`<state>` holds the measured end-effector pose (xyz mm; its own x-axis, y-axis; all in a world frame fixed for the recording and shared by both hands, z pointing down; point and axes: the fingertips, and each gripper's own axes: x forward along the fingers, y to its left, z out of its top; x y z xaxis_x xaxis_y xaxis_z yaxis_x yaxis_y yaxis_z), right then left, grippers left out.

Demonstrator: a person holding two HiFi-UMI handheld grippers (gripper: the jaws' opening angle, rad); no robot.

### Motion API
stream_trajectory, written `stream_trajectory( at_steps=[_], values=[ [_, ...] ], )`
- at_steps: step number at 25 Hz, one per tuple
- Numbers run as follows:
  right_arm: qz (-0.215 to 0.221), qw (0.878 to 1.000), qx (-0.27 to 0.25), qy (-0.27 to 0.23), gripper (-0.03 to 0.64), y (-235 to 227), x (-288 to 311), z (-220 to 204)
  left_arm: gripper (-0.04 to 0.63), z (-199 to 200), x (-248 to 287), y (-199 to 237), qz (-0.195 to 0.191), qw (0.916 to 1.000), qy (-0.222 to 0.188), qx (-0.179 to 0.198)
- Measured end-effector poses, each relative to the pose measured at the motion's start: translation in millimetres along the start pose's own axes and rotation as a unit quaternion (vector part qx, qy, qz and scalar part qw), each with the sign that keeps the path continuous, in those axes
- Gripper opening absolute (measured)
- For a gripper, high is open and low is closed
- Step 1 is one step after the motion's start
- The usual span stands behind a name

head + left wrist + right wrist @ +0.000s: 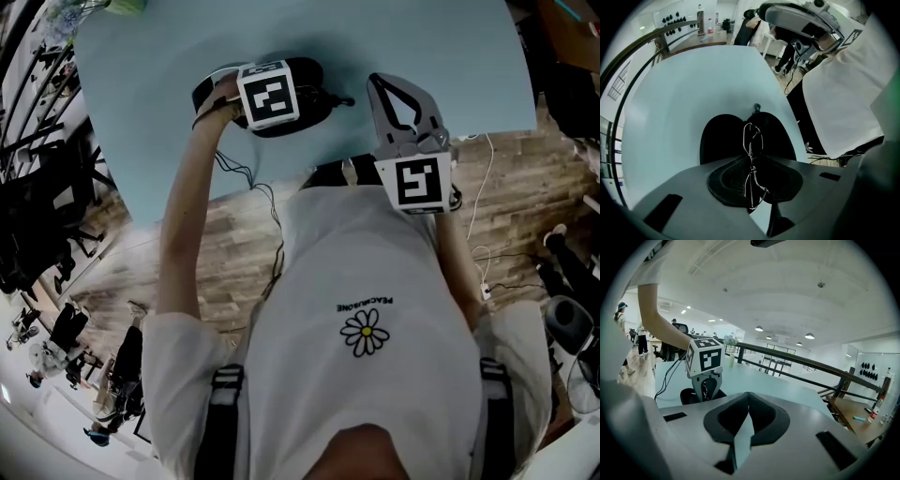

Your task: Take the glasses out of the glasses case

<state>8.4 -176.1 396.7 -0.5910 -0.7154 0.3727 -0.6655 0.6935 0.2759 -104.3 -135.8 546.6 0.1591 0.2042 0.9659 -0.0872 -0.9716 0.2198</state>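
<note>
A black glasses case [722, 136] lies open on the pale blue table [661, 117]. Thin wire-framed glasses [750, 159] stand on edge between my left gripper's pads, just above the case. My left gripper [752, 187] points steeply down and is shut on them. From the head view its marker cube [269, 94] covers most of the case [309, 75] and hides the glasses. My right gripper [377, 82] hangs over the table's near edge, to the right of the case, shut and empty. From the right gripper view, the left gripper [707, 387] stands over the case [686, 396].
The table's [169, 112] near edge runs just in front of the person's white shirt [366, 309]. Black cables [267, 202] trail off that edge to the wood floor. A railing [811, 364] runs beyond the table's far side.
</note>
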Motion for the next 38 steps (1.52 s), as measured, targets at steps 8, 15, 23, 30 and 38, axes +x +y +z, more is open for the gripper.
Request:
stream_trajectory(
  at_steps=[8,15,23,30,38],
  values=[
    [0.003,1.0,-0.004,0.003,0.009,-1,3,0,0.075,16,-15,4,-0.009,0.9983,-0.057,0.007],
    [0.005,1.0,0.011,0.005,0.009,4,7,0,0.083,12,-12,1,0.009,0.9976,-0.065,0.024],
    [0.017,1.0,0.004,0.011,0.009,11,14,2,0.097,-3,-5,5,0.041,0.9978,-0.037,0.037],
    [0.032,0.999,-0.002,0.023,0.009,16,16,-3,0.096,1,-4,1,0.05,0.997,-0.052,0.029],
    [0.172,0.977,0.013,0.125,0.012,83,45,-62,0.055,21,-10,-8,0.028,0.9941,-0.103,0.019]
  ],
)
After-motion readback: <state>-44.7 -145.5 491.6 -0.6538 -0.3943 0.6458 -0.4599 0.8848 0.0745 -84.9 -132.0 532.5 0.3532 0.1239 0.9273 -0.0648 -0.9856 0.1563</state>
